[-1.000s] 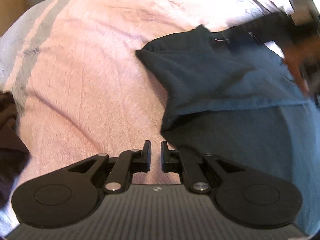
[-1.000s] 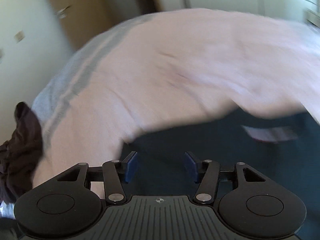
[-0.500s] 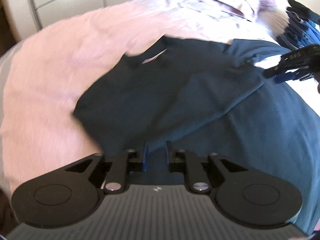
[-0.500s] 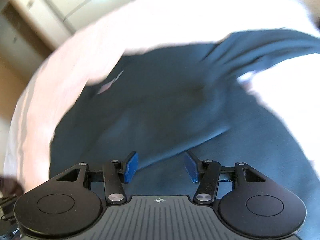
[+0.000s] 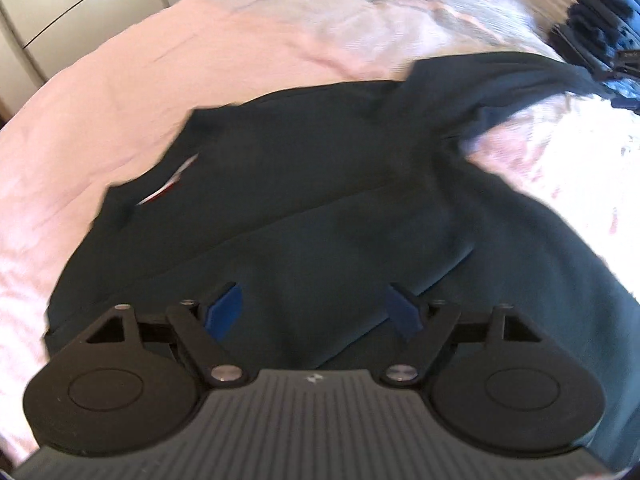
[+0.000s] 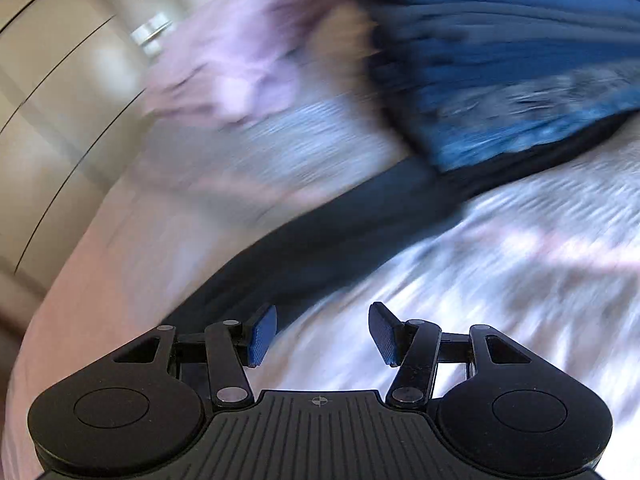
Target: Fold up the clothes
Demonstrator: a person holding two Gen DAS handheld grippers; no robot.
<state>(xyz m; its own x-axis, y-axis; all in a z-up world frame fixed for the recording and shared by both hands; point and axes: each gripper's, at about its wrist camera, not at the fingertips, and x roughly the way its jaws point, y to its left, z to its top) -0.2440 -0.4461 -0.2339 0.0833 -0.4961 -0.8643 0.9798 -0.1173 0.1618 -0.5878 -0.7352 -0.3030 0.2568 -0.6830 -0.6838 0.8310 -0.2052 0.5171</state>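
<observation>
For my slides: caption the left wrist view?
Left gripper opening above a dark shirt on a pink bedspread.

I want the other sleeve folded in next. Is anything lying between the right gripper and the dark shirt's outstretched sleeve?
Nothing visible does. The right gripper hangs open over bare bedspread, and the sleeve of the dark shirt lies just beyond its fingertips, uncovered. The stack of folded clothes sits past the sleeve's far end.

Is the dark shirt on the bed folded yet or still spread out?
Partly folded: the dark shirt has one side flap laid over its body, while a sleeve still stretches out across the pink bedspread.
</observation>
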